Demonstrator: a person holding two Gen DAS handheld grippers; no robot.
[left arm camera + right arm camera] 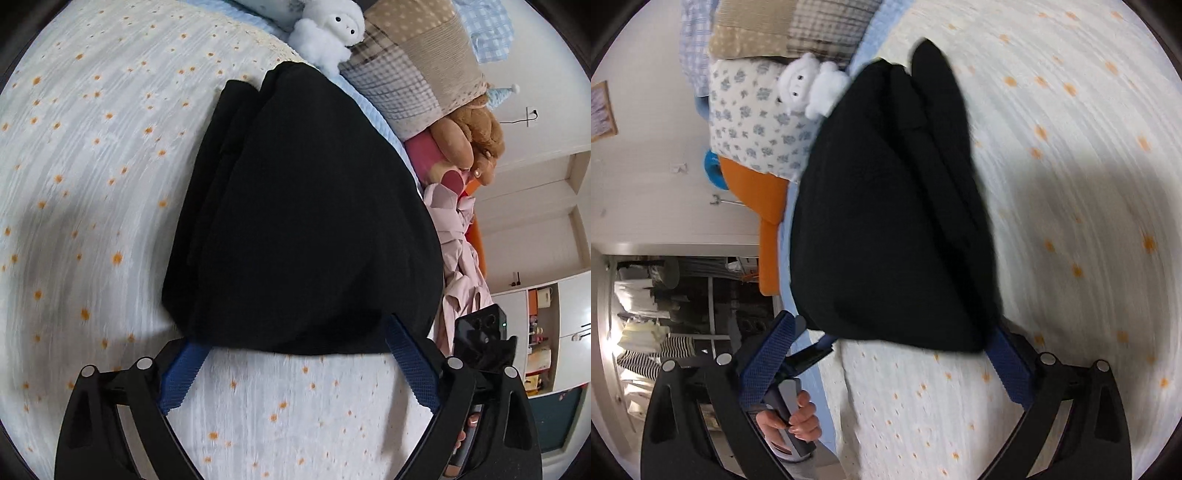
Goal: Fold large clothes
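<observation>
Both tools gape empty; folded black garment lies flat, long axis toward pillows.

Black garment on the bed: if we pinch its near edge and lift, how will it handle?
The black garment is probably floppy: it lies in soft stacked folds, so the layers would likely slide apart and sag. It looks thick, so perhaps fairly heavy. On the crinkled bedspread it would probably drag rather than glide.

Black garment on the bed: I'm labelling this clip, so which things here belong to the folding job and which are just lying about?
Part of the job:
black garment, folded on the bedspread
left gripper, open
right gripper, open

Just lying about:
white plush toy
brown teddy bear
pink clothing
patchwork pillow
floral pillow
</observation>
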